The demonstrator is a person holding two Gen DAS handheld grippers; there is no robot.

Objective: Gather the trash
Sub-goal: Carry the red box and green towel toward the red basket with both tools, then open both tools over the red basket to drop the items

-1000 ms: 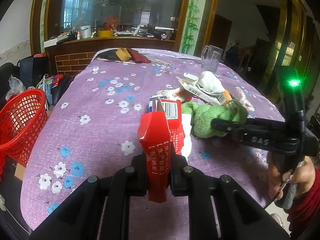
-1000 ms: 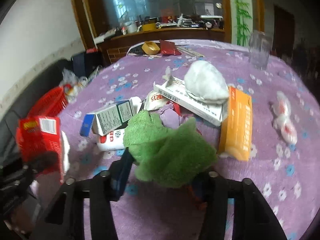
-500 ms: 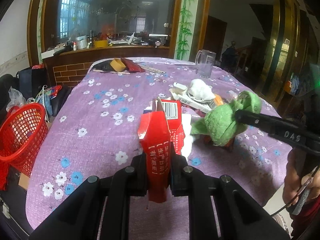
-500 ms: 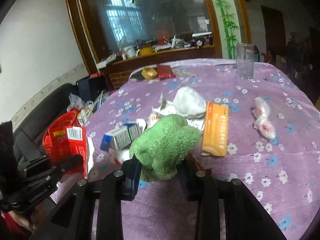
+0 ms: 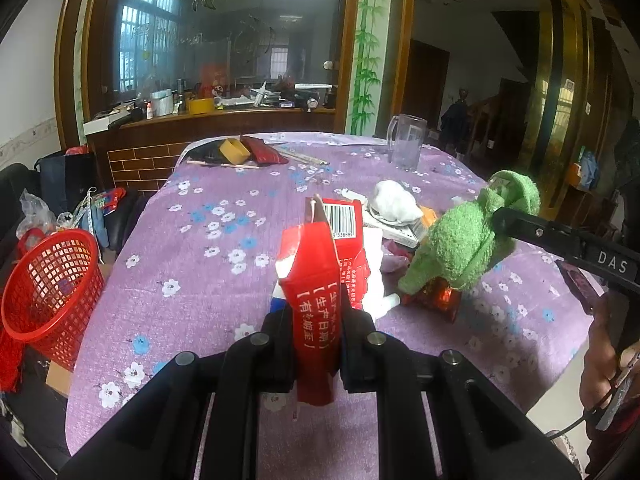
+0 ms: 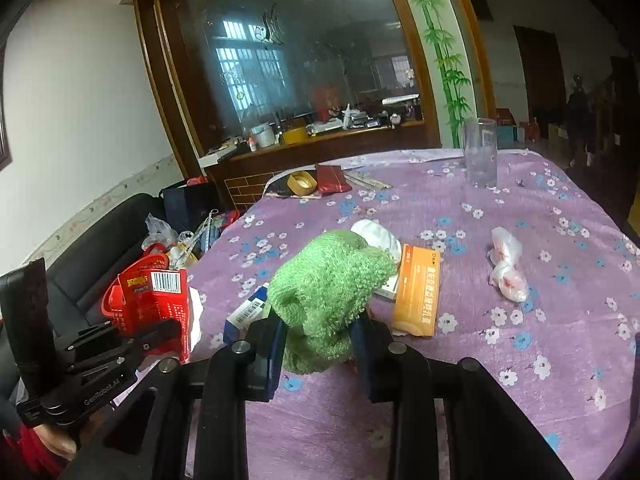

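My left gripper [image 5: 316,340] is shut on a flattened red carton [image 5: 312,264] with a barcode, held above the purple flowered tablecloth [image 5: 192,280]. The same carton [image 6: 160,304] shows at the left of the right wrist view. My right gripper [image 6: 320,344] has a crumpled green cloth [image 6: 328,280] between its jaws, which are still closing on it. The pads press into the cloth and it hangs clear of the table. In the left wrist view that green cloth [image 5: 464,240] hangs to the right of the carton. A red mesh basket [image 5: 48,288] stands on the floor left of the table.
Loose on the table lie an orange box [image 6: 418,292], a white wad [image 6: 378,236], a blue and white box [image 6: 248,312], a shiny red wrapper [image 5: 436,296] and a small plastic bag [image 6: 506,268]. A clear jug [image 6: 480,152] stands far back. A dark sofa [image 6: 100,240] lines the left.
My right gripper closed tighter on the green cloth and lifted it up off the pile. The red carton stays in the left gripper and rose slightly.
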